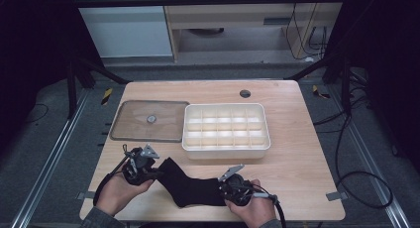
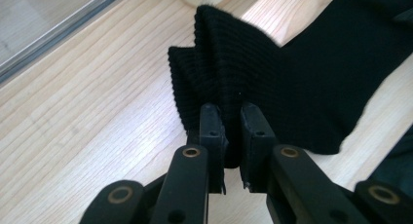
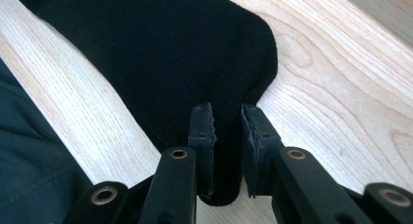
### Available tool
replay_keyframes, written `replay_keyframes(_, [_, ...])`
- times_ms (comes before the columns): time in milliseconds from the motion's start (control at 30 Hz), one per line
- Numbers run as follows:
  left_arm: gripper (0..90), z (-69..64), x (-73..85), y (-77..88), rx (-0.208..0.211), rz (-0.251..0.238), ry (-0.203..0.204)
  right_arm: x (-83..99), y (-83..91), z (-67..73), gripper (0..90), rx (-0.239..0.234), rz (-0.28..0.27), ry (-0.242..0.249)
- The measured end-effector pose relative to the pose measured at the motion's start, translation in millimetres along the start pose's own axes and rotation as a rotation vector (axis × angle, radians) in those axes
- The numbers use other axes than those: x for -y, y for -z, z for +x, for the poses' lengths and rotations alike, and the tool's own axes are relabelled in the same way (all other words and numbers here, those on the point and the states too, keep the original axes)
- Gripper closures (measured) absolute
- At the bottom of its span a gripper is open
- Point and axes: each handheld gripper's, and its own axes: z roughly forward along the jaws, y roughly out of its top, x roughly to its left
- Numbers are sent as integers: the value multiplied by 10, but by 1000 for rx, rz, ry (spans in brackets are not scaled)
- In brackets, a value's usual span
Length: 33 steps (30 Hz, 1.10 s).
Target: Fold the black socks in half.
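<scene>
A black sock (image 1: 190, 184) lies stretched along the near edge of the wooden table (image 1: 297, 153), between my two grippers. My left gripper (image 1: 148, 172) is shut on its ribbed cuff (image 2: 219, 68), which bunches into folds and is lifted off the wood. The left gripper (image 2: 230, 118) pinches the cuff's edge between its pads. My right gripper (image 1: 229, 187) is shut on the toe end. In the right gripper view the jaws of my right gripper (image 3: 229, 118) clamp a fold of the sock (image 3: 170, 48) against the table.
A white divided organiser box (image 1: 226, 130) sits at mid-table just beyond the sock. Its clear lid (image 1: 148, 120) lies flat to the left of it. A cable hole (image 1: 244, 93) is in the far tabletop. Cables trail on the floor at right.
</scene>
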Motion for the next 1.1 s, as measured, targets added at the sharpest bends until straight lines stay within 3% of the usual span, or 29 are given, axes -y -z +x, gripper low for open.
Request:
replay_keyframes(567, [819,-160,-196,62,19,-15,-46,-99,-79,128,758,-16,-17,-1])
replay_keyframes(1100, [820,-500,-336,-40,65,-24,-113,-129,-101,106,760,-38,-25,-19])
